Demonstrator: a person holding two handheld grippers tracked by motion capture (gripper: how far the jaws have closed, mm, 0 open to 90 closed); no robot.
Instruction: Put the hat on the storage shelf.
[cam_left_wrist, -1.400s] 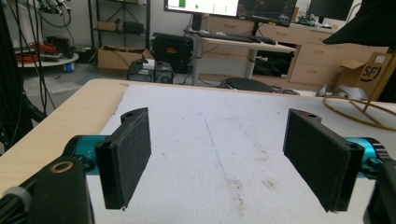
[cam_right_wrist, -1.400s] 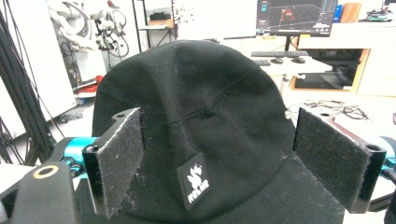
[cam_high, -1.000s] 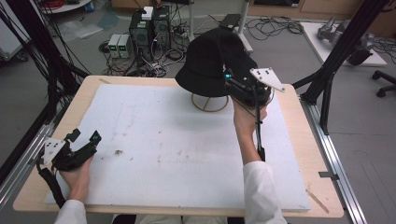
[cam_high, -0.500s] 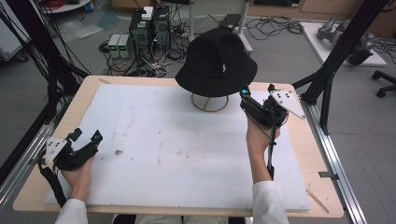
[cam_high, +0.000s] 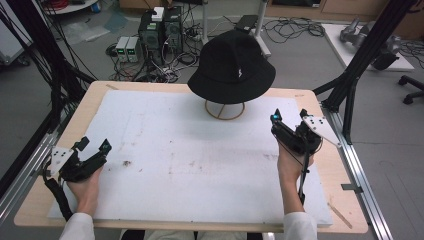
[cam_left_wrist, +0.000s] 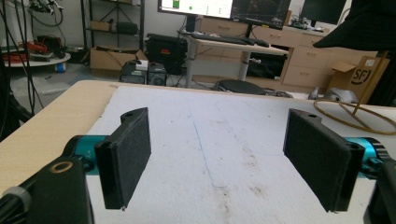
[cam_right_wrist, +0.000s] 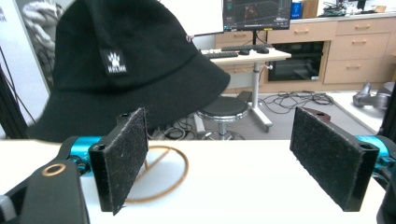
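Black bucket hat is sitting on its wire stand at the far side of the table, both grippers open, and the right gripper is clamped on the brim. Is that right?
Not quite. The right gripper is not on the brim: the high view shows it apart from the black bucket hat, nearer the person. The hat does sit on its wire stand, and the left gripper is open too.

One black hat; one wire stand; one white mat — two claws: left, right.

Grey floor (cables strewn), wooden drawers behind.
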